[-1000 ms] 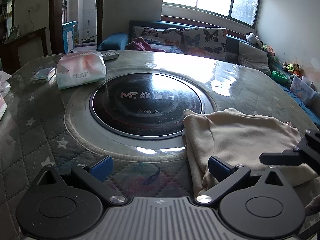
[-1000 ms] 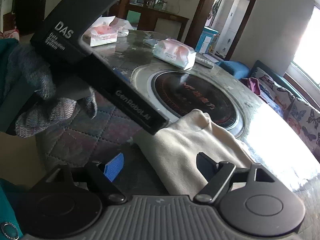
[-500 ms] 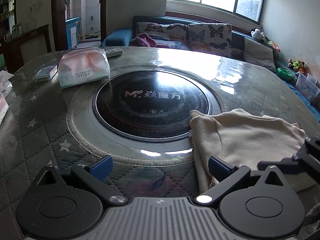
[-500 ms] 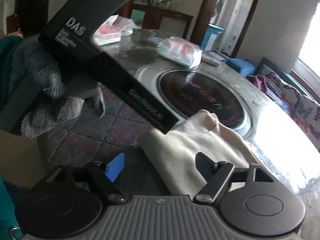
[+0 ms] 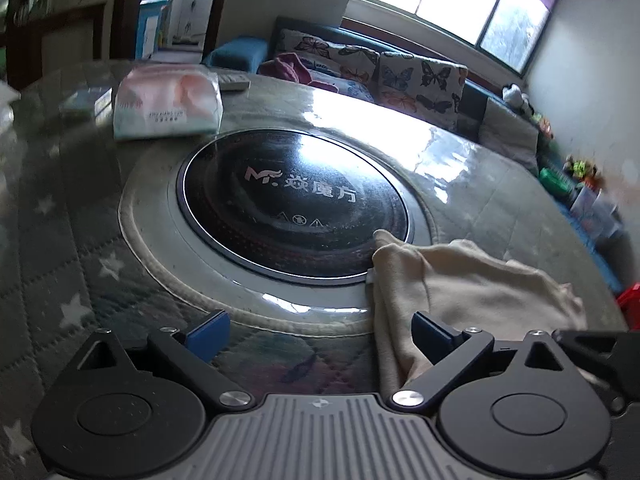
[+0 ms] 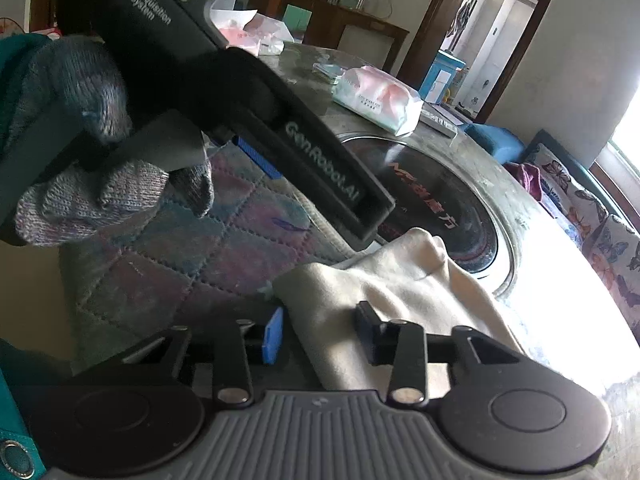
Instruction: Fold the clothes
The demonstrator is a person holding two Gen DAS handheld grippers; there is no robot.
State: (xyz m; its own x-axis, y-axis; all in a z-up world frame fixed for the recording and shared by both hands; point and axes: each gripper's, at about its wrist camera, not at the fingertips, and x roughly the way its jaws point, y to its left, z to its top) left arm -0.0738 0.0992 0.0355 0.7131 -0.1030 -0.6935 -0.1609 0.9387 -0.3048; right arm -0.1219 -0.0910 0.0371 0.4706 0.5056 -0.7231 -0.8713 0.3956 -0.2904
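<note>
Since a second ago, the right gripper (image 6: 318, 330) has narrowed its jaws to a partial gap over the near edge of the cream garment (image 6: 404, 280). On the quilted table (image 5: 72, 240), that garment lies beside the round cooktop (image 5: 292, 208). Wide-open, the left gripper (image 5: 320, 334) holds nothing.

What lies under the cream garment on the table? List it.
The cream fabric garment lies on the quilted star-patterned table cover, its far corner overlapping the round black cooktop's pale rim. Anything beneath its folds is covered and cannot be seen.
</note>
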